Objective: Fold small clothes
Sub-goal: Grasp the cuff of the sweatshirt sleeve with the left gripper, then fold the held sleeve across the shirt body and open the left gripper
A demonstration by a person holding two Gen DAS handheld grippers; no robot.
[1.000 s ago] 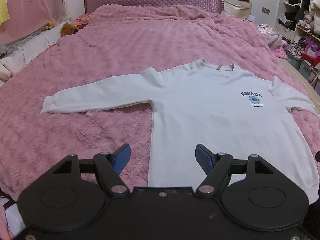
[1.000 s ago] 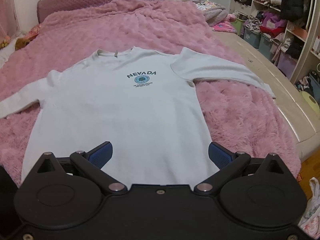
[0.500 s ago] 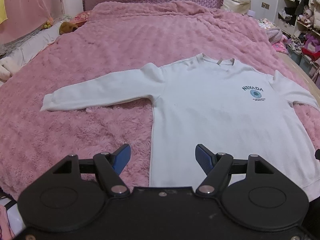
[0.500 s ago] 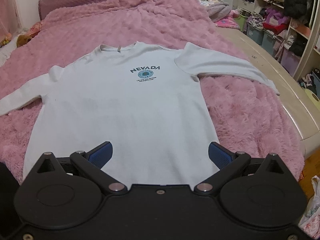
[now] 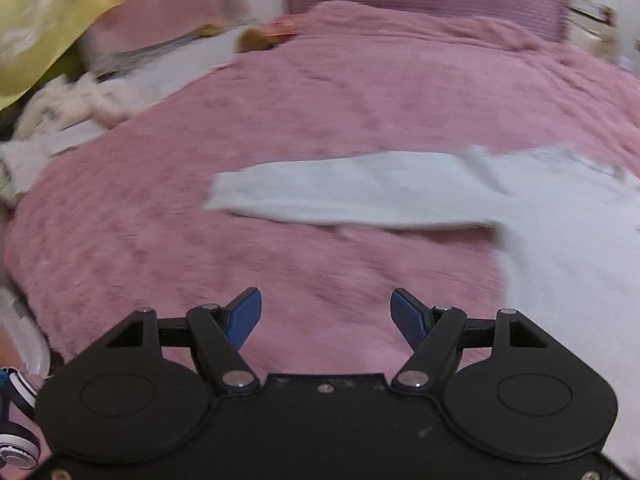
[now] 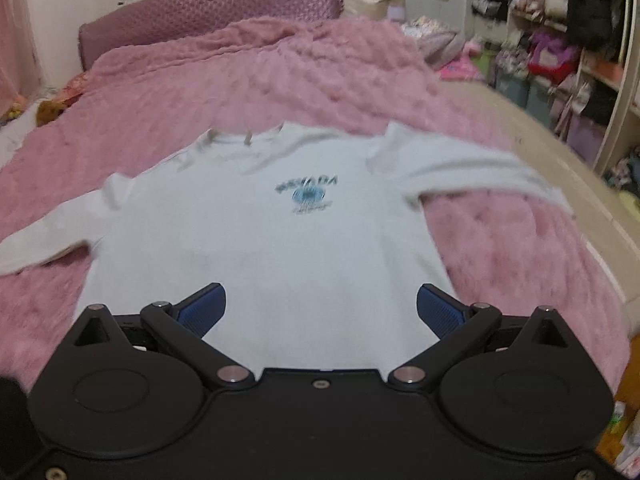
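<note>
Pink plush blanket (image 5: 320,120) covers the bed from edge to edge, and a white long-sleeved sweatshirt (image 6: 280,248) with a small blue chest print (image 6: 307,194) lies flat on it, front side up, collar toward the quilted mauve headboard (image 6: 208,12).

From the left wrist view, blurred by motion, the left gripper (image 5: 326,312) hangs over bare blanket with its blue-padded jaws spread wide and nothing between them. The sweatshirt's sleeve (image 5: 340,192) stretches across the blanket ahead of it, cuff to the left, while the body of the garment fills the right edge of the view. Crumpled pale bedding (image 5: 80,100) sits past the blanket's left side.

From the right wrist view, the right gripper (image 6: 321,308) sits over the sweatshirt's lower hem, jaws likewise spread apart and empty. Both sleeves reach outward. Shelves crowded with clothes and bags (image 6: 560,52) stand at the far right of the room.
</note>
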